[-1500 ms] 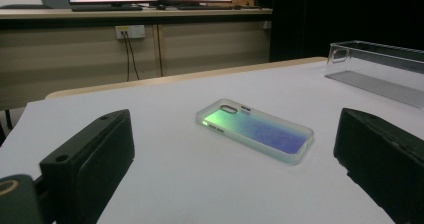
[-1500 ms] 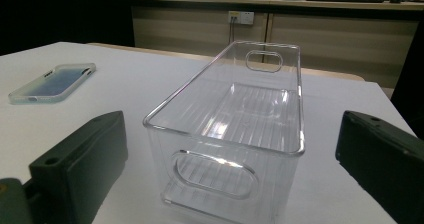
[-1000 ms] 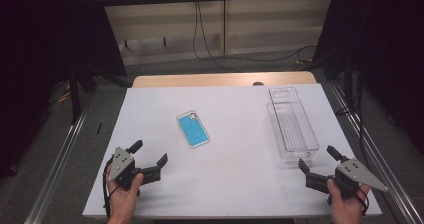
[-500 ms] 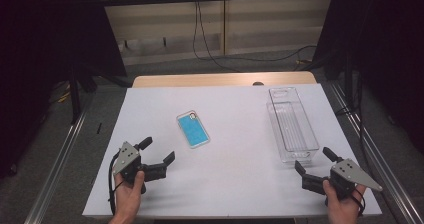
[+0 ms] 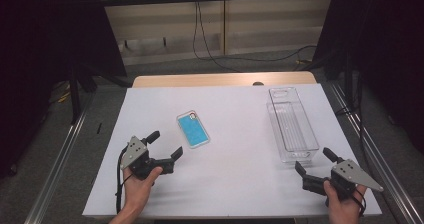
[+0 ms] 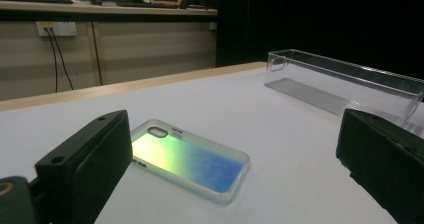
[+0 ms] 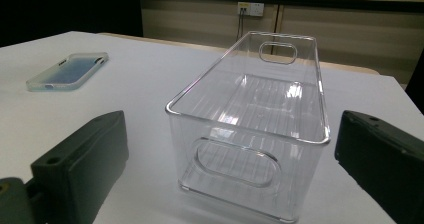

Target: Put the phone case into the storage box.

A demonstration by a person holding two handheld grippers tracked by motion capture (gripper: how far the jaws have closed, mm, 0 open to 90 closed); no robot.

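the flat phone case with the translucent rim and blue-green iridescent back is lying face down on the white table, left of centre, and it is sitting just ahead of the left claw, a little to that claw's right. in the left claw's own view the case is showing low between the two black jaws, nearer the left one, with nothing touching it. its long axis is running away from the person and slanting slightly, the camera cut-out at the far end, so the jaws are spanning wider than its short side; a grip across the narrow width looks the likelier fit.

the left claw is standing released, jaws spread wide and holding nothing. the right claw is released too, empty, and waiting near the right front corner of the table, just short of the near end of the long clear plastic bin. that bin is standing upright and empty, its length running away from the person, well apart from the case.

the left hand is plainly the nearer one to the case, so i judge the coming move to be its reach forward and slightly rightward, lowering the jaws to either side of the case's long edges.
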